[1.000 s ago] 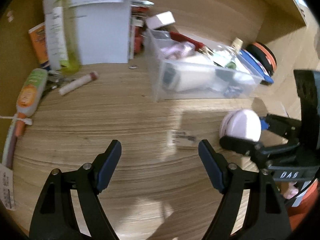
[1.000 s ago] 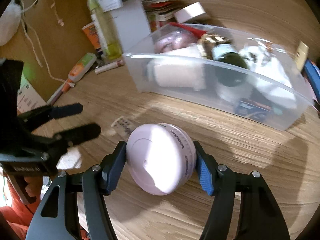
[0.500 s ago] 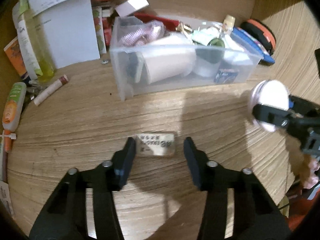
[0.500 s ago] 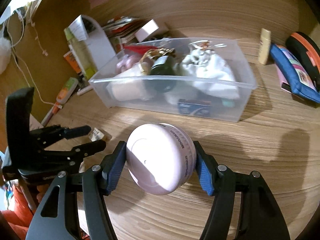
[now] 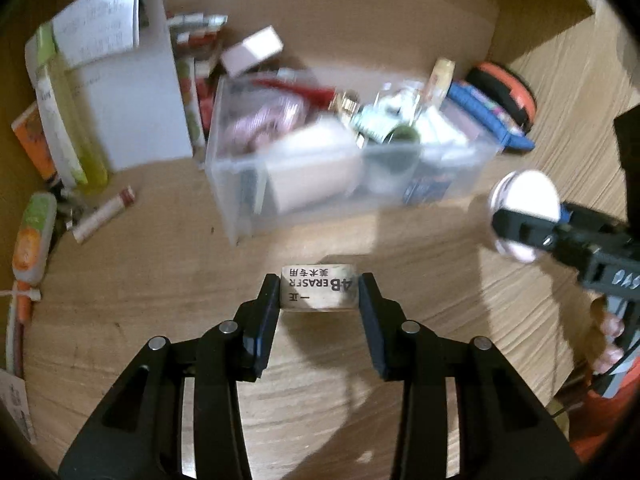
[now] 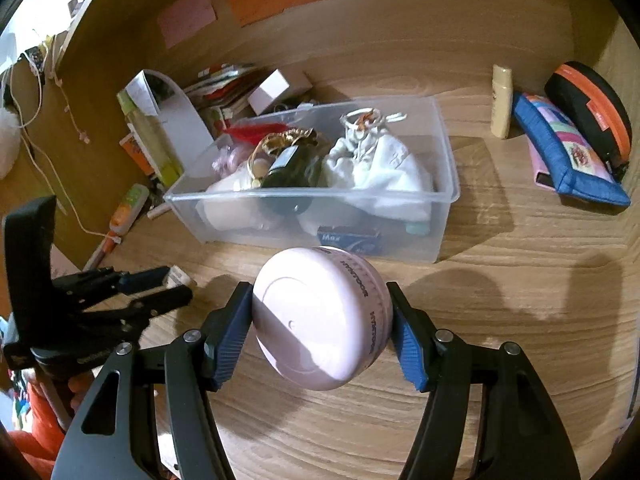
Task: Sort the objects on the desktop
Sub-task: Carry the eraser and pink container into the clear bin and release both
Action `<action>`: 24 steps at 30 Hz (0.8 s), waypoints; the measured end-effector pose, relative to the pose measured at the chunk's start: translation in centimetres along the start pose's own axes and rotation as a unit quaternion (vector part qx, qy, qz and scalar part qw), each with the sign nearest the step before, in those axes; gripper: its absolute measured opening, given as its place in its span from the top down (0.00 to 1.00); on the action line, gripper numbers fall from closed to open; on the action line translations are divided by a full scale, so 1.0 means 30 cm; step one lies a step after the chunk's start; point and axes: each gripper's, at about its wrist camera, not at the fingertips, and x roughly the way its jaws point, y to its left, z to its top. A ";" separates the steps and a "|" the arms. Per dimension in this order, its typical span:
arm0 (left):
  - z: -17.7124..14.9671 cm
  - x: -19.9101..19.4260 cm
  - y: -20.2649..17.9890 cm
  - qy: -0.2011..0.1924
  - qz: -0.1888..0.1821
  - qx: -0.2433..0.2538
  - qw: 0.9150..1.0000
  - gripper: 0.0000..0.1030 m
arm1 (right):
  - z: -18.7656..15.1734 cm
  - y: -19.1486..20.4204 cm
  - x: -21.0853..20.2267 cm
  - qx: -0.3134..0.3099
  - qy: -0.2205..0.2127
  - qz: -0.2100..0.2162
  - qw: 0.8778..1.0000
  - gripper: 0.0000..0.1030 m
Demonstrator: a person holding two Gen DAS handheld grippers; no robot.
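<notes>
The clear plastic bin (image 6: 442,216) on the wooden desk (image 6: 500,300) holds a white cloth bag (image 6: 376,168), a dark bottle (image 6: 292,168) and a small blue box (image 6: 348,236). The left gripper (image 5: 319,294) is closing on the eraser (image 5: 319,288) in front of the bin. The right gripper (image 6: 320,320) clamps a round pink case (image 6: 320,320) above the desk.

Clear bin (image 5: 304,184) contents blurred in left view; white pouch (image 6: 384,172) hides items.
</notes>
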 end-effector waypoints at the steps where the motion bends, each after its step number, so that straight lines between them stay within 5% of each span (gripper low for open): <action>1: 0.014 -0.012 -0.004 -0.008 -0.003 0.000 1.000 0.62 | 0.006 -0.003 -0.007 0.000 -0.003 -0.001 1.000 0.41; 13: 0.186 -0.072 -0.003 -0.076 -0.015 0.000 0.997 0.62 | 0.114 -0.036 -0.083 0.001 -0.056 -0.017 0.998 0.41; 24: 0.249 0.019 0.077 -0.067 -0.009 -0.018 0.998 0.62 | 0.223 -0.074 -0.021 -0.002 -0.061 -0.032 0.998 0.41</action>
